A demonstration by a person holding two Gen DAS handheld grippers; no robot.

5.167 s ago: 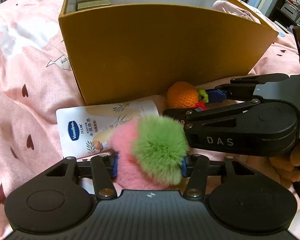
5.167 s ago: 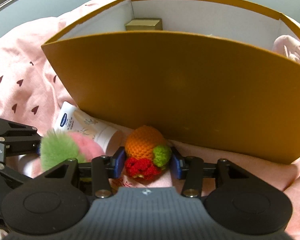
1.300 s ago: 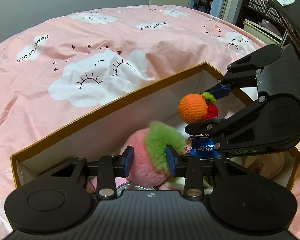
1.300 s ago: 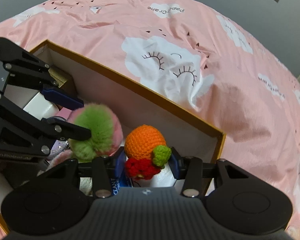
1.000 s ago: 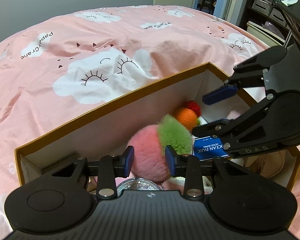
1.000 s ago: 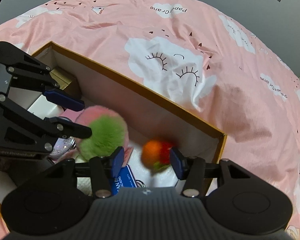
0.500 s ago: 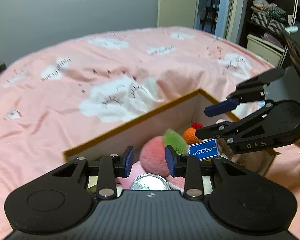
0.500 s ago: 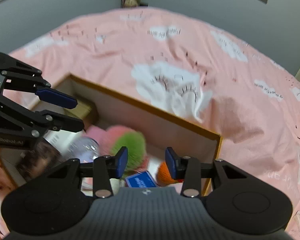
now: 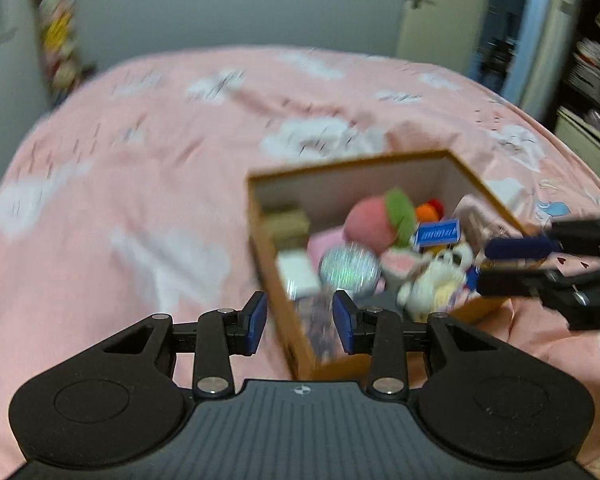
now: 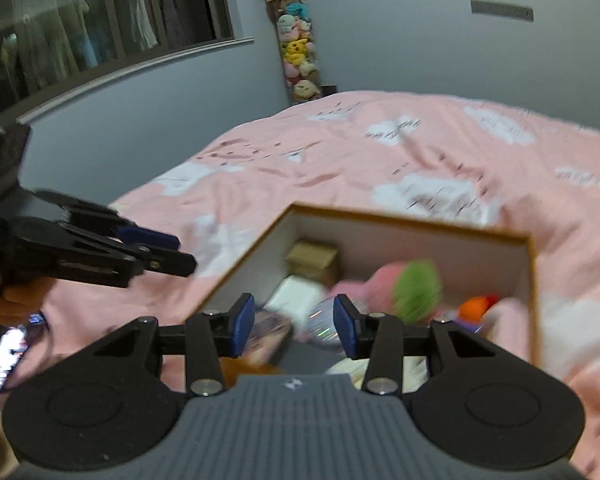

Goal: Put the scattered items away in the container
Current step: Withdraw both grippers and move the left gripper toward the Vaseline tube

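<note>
The mustard cardboard box (image 9: 284,312) (image 10: 534,292) sits on the pink bed. Inside lie the pink and green pompom (image 9: 374,222) (image 10: 414,284), the orange crochet fruit (image 9: 428,212) (image 10: 474,307), a shiny round disc (image 9: 348,268) (image 10: 324,326), a blue card (image 9: 436,234) and other small items. My left gripper (image 9: 300,322) is open and empty, raised above the box's near left corner. My right gripper (image 10: 294,328) is open and empty above the box's near edge. Both views are motion-blurred.
The pink cloud-print duvet (image 9: 120,200) (image 10: 380,148) spreads all around the box. A tower of plush toys (image 10: 296,52) stands by the grey wall. A door (image 9: 432,12) and shelves (image 9: 596,80) are at the far right.
Both grippers opened and dropped the pompom and the crochet fruit into the box, then pulled up and back. The box now looks smaller and farther away.
</note>
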